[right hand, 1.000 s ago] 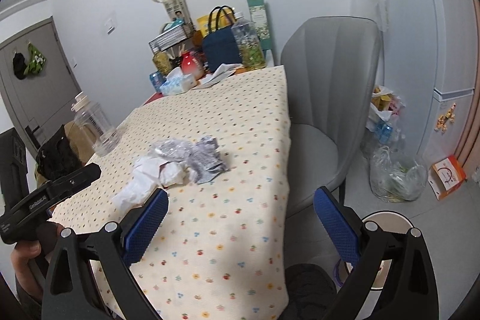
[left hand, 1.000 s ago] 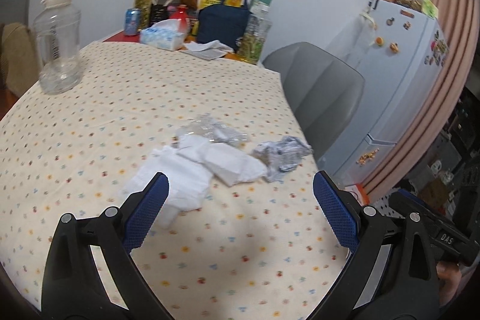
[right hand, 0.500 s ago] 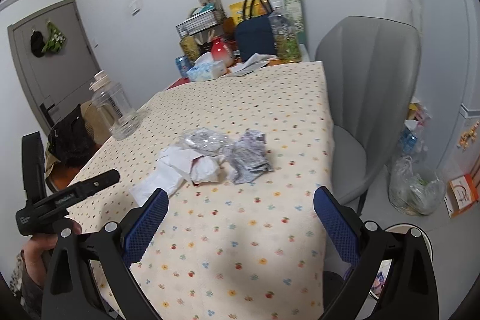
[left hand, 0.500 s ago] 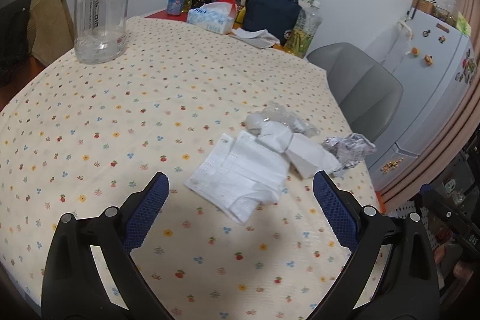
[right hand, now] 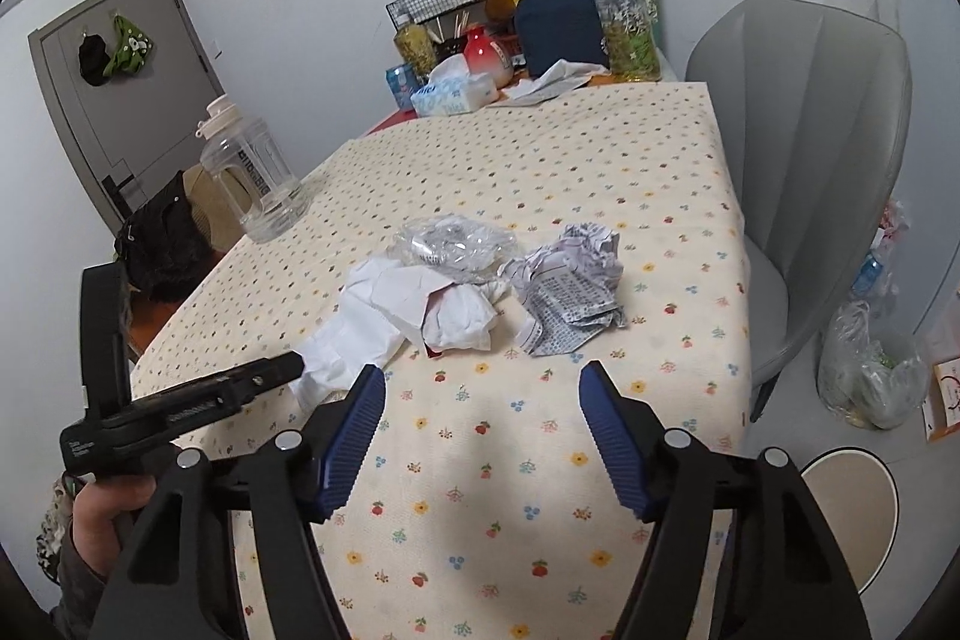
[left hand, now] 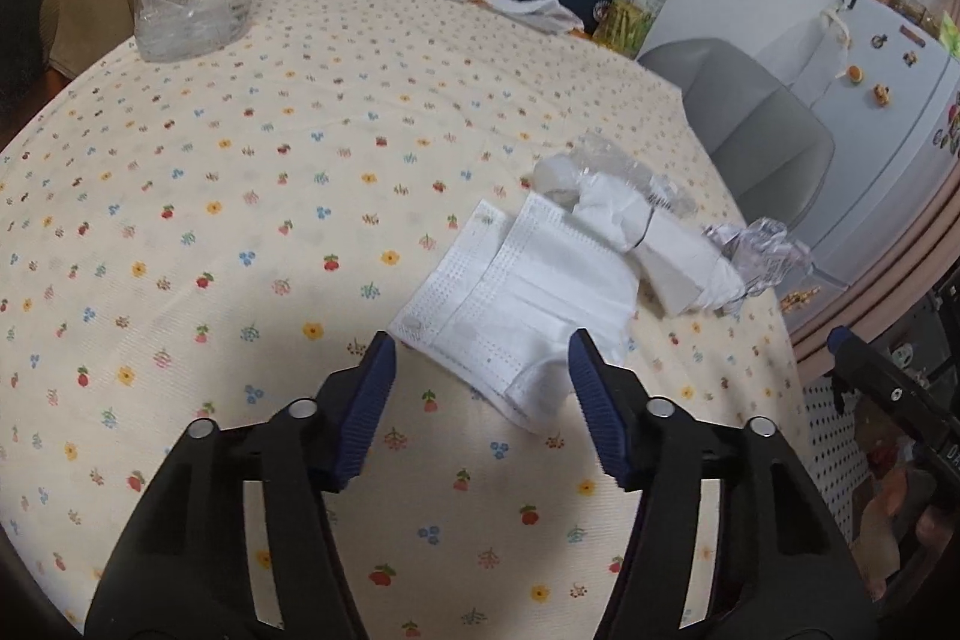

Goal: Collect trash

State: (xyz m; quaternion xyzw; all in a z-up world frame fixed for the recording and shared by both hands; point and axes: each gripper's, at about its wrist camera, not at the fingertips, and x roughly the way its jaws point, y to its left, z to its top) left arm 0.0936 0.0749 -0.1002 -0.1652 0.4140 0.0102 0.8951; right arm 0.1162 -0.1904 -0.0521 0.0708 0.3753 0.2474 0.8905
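Observation:
A small pile of trash lies on the flowered tablecloth. It holds a flat white face mask, crumpled white paper, clear plastic wrap and a crumpled printed sheet. My left gripper hovers at the mask's near edge. Its jaws are closing, the mask's corner lies between them, and the pads do not press on it. My right gripper stands just short of the printed sheet. Its jaws are closing too, with only tablecloth between them.
A clear water jug stands at the table's left edge. A tissue box, navy bag and bottles crowd the far end. A grey chair sits right of the table, with a filled plastic bag on the floor.
Both grippers have come down and closer to the trash pile, and both pairs of jaws have narrowed. The mask's edge now lies between the left jaws.

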